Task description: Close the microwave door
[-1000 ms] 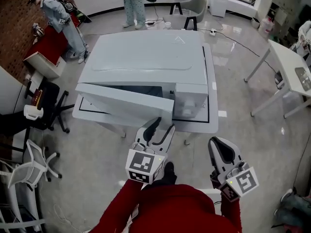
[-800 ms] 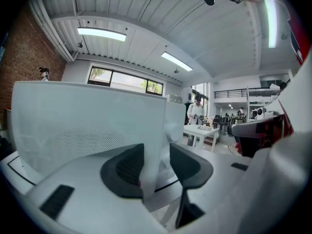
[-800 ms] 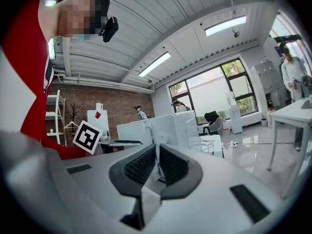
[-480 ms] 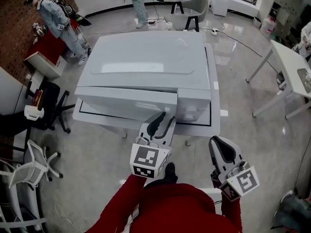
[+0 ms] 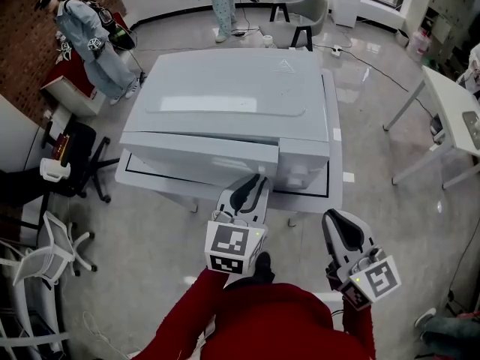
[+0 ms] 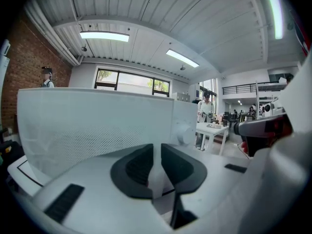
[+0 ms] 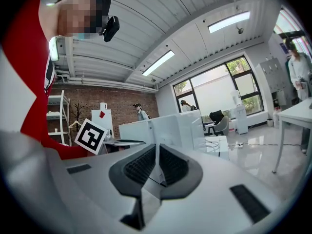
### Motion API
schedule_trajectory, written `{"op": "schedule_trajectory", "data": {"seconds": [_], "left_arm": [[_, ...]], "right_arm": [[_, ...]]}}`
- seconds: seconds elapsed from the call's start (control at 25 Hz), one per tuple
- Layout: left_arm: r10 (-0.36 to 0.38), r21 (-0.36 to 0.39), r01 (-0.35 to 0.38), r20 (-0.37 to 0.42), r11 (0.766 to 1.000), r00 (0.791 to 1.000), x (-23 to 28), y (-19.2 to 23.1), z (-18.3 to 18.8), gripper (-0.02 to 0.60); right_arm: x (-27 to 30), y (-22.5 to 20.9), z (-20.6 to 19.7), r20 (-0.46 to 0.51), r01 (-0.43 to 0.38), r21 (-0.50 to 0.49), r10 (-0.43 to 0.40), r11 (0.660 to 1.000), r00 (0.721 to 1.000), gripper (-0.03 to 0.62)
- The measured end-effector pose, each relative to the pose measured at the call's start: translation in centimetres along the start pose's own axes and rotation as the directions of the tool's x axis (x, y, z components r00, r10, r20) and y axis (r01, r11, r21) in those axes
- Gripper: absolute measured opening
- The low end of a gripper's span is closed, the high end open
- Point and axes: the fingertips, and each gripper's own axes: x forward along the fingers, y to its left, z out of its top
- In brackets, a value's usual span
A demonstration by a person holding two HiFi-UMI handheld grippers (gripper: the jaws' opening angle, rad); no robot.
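**Head view.** The microwave point(image 5: 225, 88) sits on a low white table point(image 5: 335, 195), its long axis running left to right across the picture. Its door point(image 5: 195, 160) faces the person, toward the bottom edge. The door lies along the front of the body, level or very nearly level with the control panel to its right. I cannot tell whether it is fully shut. The left gripper point(image 5: 258, 181) points at the door's right end, its tips just beside the lower front edge; contact cannot be made out from above. The right gripper point(image 5: 332, 219) hangs apart, lower right, off the table and touching nothing. A red sleeve point(image 5: 262, 321) fills the bottom of the picture.

**Left gripper view.** The door fills the middle as a broad pale panel with a dotted window, and a round knob point(image 6: 185, 133) stands on the panel to its right. The jaws are closing. A narrow slit remains between the pads, and nothing stands in it; only the microwave front shows through beyond.

**Right gripper view.** The microwave stands well ahead, seen obliquely. The jaws are drawn together with only a sliver between them at the tips, and they hold nothing.
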Motion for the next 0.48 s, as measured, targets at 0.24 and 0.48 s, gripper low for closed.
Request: {"op": "schedule_trajectory", "data": {"seconds": [0.24, 0.48], "left_arm": [[0.021, 0.006, -0.021, -0.003, 1.000, 1.000, 0.0, 0.5, 0.0, 0.023], [0.031, 0.006, -0.031, 0.003, 0.999, 1.000, 0.1, 0.5, 0.1, 0.012]], "right_arm": [[0.7, 0.3, 0.3, 0.008, -0.013, -0.017, 0.013, 1.000, 1.000, 0.017], [1.2, 0.5, 0.3, 0.008, -0.017, -0.020, 0.017, 1.000, 1.000, 0.017]]}}
